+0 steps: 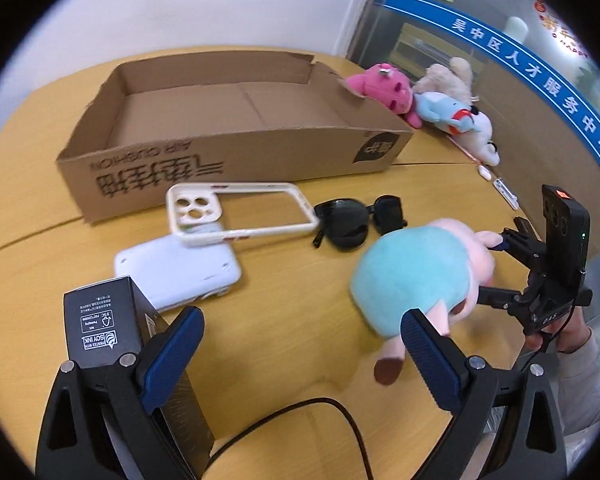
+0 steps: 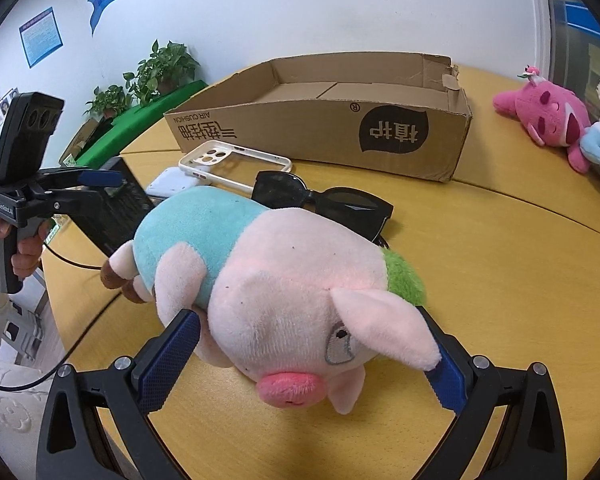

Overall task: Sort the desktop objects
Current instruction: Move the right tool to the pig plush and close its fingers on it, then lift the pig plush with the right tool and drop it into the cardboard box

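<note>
Meanwhile, seen from the left wrist camera, the open brown cardboard box sits empty at the back of the round wooden table, suggesting the sorting has barely begun. In front of it lie a cream plastic phone case, a white rounded-rectangle device, black sunglasses and a pink plush pig in a light-blue shirt; a black printed carton stands against the left finger. The left gripper is spread wide and holds nothing, the pig just ahead to its right. A pink plush toy and pale ones beside it lie outside the box's far end.

From the right wrist camera, the right gripper is spread, its blue pads flanking the pig's head; whether they touch the plush cannot be told. The pig lies on its side, its back against the sunglasses, with the box well beyond.
</note>
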The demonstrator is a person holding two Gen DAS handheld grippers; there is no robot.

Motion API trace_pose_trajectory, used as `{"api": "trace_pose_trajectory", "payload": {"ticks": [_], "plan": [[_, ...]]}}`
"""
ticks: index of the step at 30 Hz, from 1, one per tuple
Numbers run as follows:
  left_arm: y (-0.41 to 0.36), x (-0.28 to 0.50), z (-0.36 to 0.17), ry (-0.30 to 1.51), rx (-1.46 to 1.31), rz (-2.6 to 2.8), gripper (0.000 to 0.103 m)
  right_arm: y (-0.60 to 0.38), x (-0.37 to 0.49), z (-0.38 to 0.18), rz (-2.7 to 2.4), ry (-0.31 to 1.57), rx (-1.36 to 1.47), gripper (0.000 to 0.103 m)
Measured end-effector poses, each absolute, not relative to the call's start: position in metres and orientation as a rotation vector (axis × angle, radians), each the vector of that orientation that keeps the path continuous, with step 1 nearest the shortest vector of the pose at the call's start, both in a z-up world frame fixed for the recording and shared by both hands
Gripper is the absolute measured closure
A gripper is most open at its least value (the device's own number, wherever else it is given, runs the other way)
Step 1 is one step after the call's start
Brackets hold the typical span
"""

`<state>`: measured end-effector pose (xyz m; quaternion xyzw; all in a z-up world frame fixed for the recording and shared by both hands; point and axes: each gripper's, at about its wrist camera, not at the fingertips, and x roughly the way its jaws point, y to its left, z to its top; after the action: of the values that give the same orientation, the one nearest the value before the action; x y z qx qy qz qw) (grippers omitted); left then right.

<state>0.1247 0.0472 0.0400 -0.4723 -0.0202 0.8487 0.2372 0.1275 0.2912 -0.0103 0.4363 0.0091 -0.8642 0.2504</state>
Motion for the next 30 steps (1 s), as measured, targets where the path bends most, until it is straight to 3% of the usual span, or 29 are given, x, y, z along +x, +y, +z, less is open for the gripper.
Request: {"api": "trace_pose_trajectory", "payload": {"ticks": [7, 14, 24, 27, 30], "plan": [[0.079, 0.122, 0.046, -0.202, -1.240, 2.185, 0.004, 0.296, 0.124, -0.008, -2.352, -0.028, 1.166, 0.000], [0.126, 0.086, 0.002, -0.261, -1.363, 2.033, 0.003, 0.309, 0.119, -0.012, -2.342, -0.055, 1.195, 0.000], [0.089, 0.100, -0.011, -0.400, -1.390, 1.988, 0.007, 0.263, 0.129, -0.013, -2.241, -0.018, 1.149, 0.000], [0.087, 0.108, -0.010, -0.388, -1.367, 1.997, 0.012, 0.263, 0.127, -0.019, -2.259, 0.011, 1.156, 0.000], [0.087, 0.105, -0.009, -0.422, -1.356, 2.006, 0.019, 0.263, 0.116, -0.031, -2.205, -0.080, 1.201, 0.000]]}}
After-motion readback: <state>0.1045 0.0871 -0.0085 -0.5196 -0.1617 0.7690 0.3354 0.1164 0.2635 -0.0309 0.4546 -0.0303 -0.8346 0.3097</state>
